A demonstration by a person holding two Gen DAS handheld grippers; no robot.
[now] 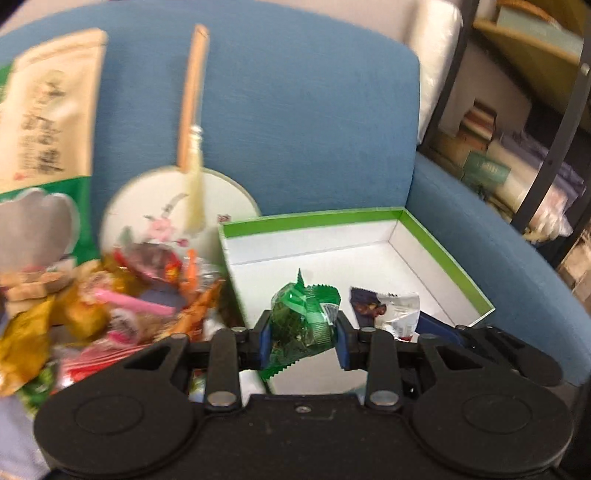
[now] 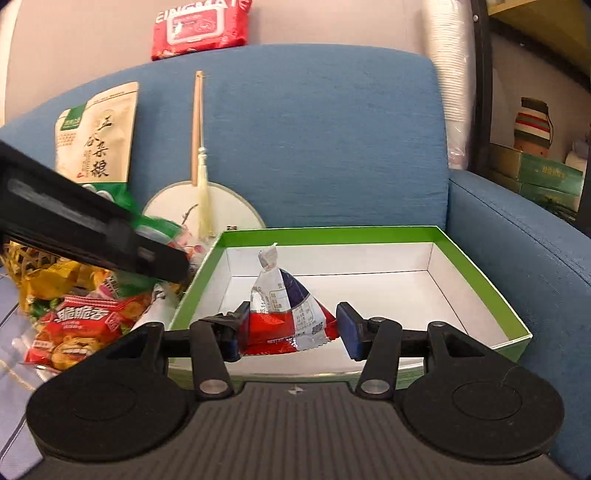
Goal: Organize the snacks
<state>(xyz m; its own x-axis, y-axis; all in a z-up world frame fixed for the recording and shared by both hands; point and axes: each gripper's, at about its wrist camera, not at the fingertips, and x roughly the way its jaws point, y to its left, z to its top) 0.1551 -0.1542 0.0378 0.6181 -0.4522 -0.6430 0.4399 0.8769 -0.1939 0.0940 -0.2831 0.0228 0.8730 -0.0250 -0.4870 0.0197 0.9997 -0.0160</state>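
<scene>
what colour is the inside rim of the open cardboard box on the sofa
Bright green above white walls on the open cardboard box; clearest in the right wrist view.

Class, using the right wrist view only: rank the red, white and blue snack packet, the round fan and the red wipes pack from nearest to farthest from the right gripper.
1. Red, white and blue snack packet: between the right gripper jaws, over the green-rimmed box.
2. Round fan: left of the box, leaning on the blue backrest.
3. Red wipes pack: top of the view, above the backrest.

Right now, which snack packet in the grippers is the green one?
The crinkly green packet between the left gripper's pads. The right gripper holds a red, white and blue triangular packet over the green-rimmed box.
</scene>
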